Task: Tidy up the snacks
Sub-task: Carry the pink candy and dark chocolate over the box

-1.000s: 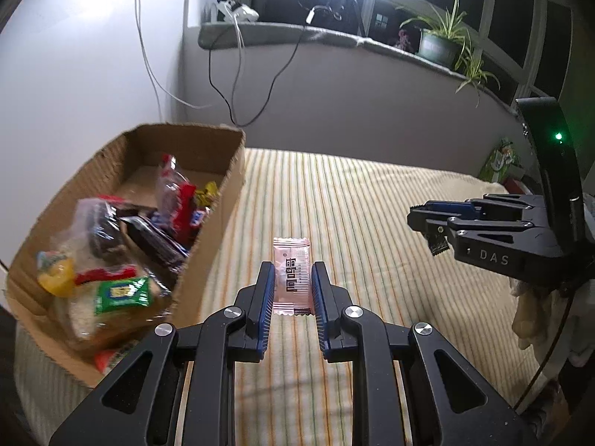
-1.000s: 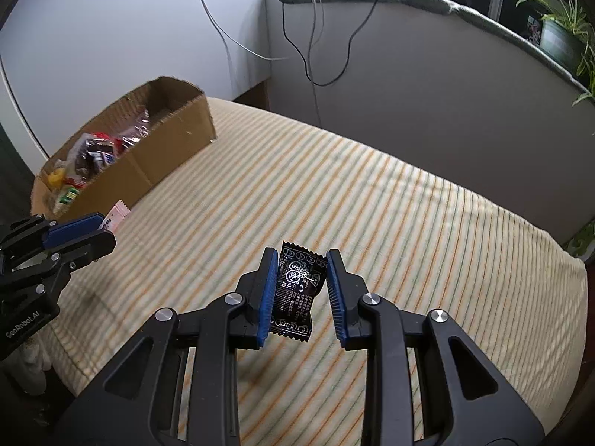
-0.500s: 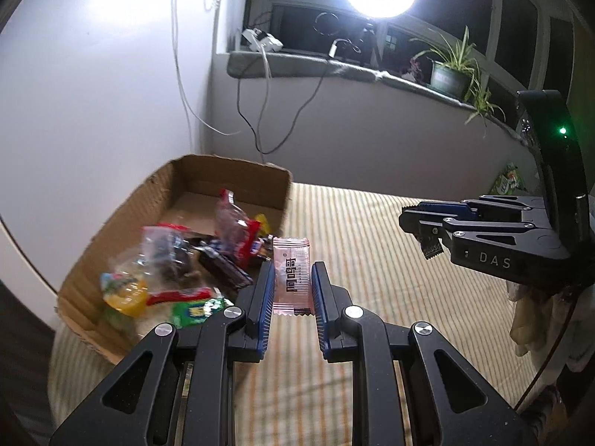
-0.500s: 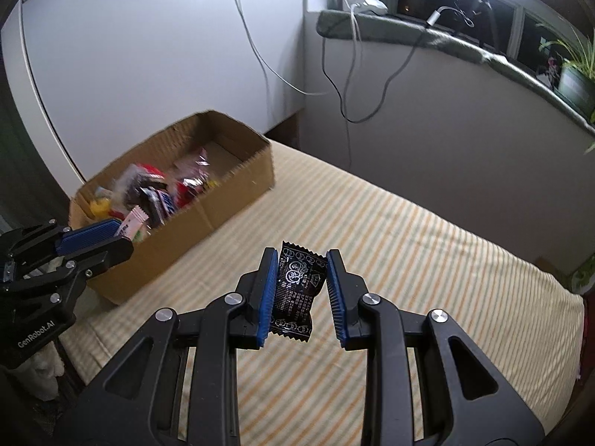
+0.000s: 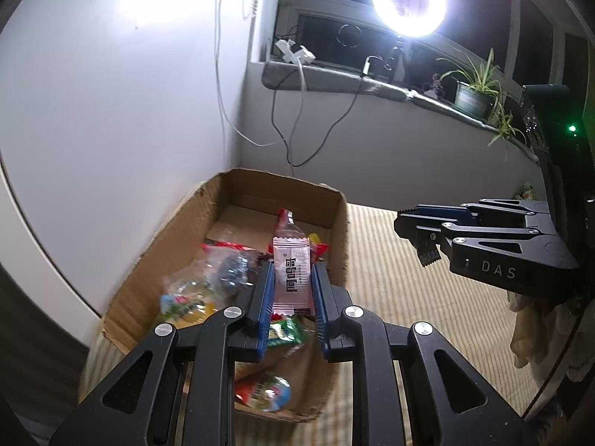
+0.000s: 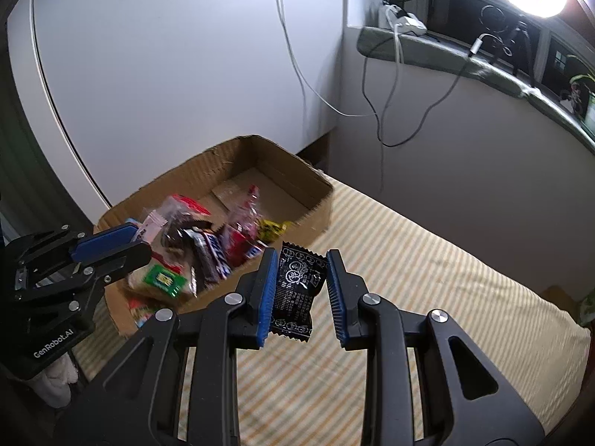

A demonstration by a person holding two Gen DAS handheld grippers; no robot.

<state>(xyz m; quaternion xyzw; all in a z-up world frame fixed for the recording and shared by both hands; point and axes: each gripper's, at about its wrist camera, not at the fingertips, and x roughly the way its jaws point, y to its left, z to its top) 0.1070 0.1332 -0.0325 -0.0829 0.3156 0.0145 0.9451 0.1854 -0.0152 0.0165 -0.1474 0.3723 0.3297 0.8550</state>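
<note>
My left gripper [image 5: 292, 293] is shut on a pink snack packet [image 5: 291, 275] and holds it above the cardboard box [image 5: 344, 238], which holds several wrapped snacks. My right gripper [image 6: 300, 291] is shut on a black snack packet [image 6: 297, 290], held above the striped tablecloth [image 6: 427, 297] just right of the box [image 6: 316, 182]. The right gripper shows in the left wrist view [image 5: 420, 238]. The left gripper, with the pink packet [image 6: 150, 226], shows in the right wrist view [image 6: 122, 241] over the box's near end.
The box stands at the table's left edge beside a white wall [image 5: 111, 111]. A windowsill [image 5: 334, 78] with cables, a ring light [image 5: 407, 2] and a potted plant [image 5: 476, 89] lies behind.
Both grippers moved left toward the box with their packets. The left gripper went from over the tablecloth to above the box's contents. The right gripper came closer to the box's right wall.
</note>
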